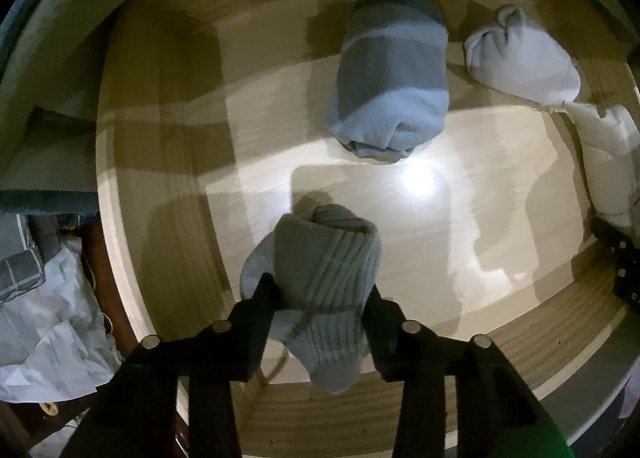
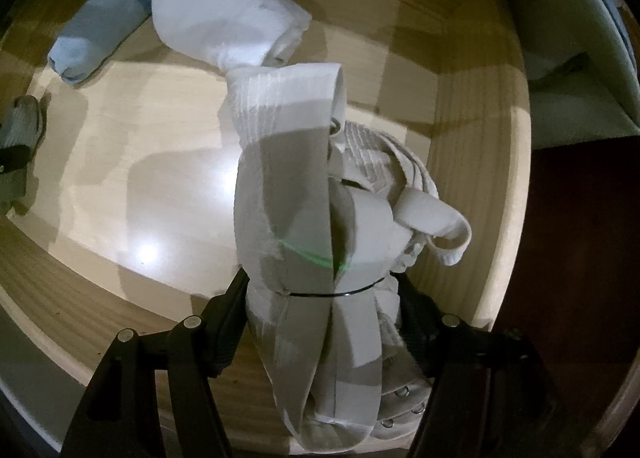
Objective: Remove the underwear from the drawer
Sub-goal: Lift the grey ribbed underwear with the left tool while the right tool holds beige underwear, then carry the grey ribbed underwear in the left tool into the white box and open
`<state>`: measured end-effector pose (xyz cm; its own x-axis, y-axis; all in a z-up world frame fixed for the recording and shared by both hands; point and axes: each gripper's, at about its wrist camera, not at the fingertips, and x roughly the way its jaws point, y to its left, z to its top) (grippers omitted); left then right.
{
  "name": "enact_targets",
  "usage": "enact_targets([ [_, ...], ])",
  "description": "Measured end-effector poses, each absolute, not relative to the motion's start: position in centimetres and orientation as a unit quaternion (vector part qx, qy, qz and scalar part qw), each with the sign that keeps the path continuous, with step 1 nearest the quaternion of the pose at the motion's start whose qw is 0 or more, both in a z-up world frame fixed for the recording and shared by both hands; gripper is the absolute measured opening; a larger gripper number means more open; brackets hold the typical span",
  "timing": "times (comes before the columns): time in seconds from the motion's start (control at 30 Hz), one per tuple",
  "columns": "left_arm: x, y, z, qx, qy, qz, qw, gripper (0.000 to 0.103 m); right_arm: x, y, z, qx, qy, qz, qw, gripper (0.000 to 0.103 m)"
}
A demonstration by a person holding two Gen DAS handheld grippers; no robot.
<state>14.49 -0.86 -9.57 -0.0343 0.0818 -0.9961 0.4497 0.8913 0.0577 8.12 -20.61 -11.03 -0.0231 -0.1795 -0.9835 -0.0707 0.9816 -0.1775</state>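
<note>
Inside the pale wooden drawer (image 1: 256, 129), both grippers point down at its floor. Left gripper (image 1: 320, 290): its two black jaws are clamped on a grey ribbed sock roll (image 1: 328, 258), one jaw pressing each flank; the roll sits near the drawer's front wall, and whether it touches the floor cannot be told. No earlier view is available for comparison.

Right gripper (image 2: 322, 298): its jaws are clamped on a white bundled garment (image 2: 304, 217), a rolled piece of underwear with loose straps and small metal hooks showing at its lower end. A thin dark band circles the bundle just above the jaws. The bundle stands close to the drawer's right side wall.

Further items on the drawer floor, both toward its back wall: a blue-and-grey striped roll (image 1: 390, 77), lying well apart from the grey sock roll, and a white sock roll (image 1: 520, 57) just beside the striped one. In the right wrist view the white sock roll (image 2: 228, 13) touches the top of the held bundle.

Outside the drawer's left wall lies crumpled white paper (image 1: 52, 338).
</note>
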Motion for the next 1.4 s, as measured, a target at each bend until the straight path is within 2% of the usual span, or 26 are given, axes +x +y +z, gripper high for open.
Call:
enact_targets([
  [0.3, 13.4, -0.2, -8.0, 0.161, 0.701, -0.135, 0.682, 0.028, 7.7, -20.6, -10.8, -0.084, 0.709, -0.046, 0.699, 0.063],
  [0.93, 12.7, 0.2, -5.0, 0.126, 0.688, -0.154, 0.698, 0.028, 7.0, -21.5, -9.5, -0.071, 0.703, -0.044, 0.706, 0.060],
  [1.4, 11.8, 1.8, 0.7, 0.087, 0.646, -0.169, 0.739, 0.028, 6.5, -21.6, -9.2, -0.068, 0.695, -0.052, 0.714, 0.059],
])
